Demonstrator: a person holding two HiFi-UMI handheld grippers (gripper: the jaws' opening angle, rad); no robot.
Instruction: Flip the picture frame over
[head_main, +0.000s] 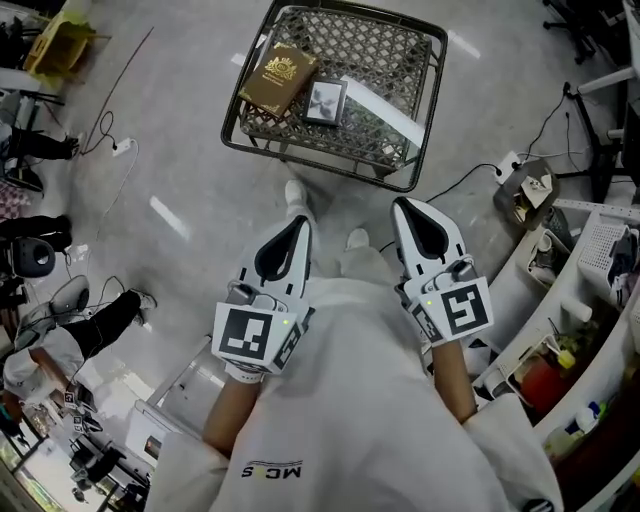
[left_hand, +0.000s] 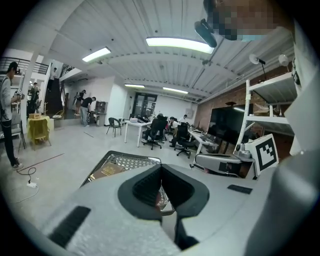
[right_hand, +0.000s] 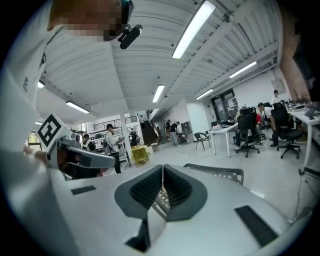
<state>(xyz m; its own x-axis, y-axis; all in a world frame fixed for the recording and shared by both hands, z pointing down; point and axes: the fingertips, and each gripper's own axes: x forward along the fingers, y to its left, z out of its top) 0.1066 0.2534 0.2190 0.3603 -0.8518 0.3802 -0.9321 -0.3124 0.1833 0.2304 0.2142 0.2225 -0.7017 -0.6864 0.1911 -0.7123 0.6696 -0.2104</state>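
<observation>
One brown book (head_main: 280, 80) beside picture frame (head_main: 326, 101)

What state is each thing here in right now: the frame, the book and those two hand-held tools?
Small grey picture frame: lying flat on the black wire mesh table, photo side up.
Brown book: closed, lying flat.
Left gripper: jaws shut, empty.
Right gripper: jaws shut, empty.
</observation>
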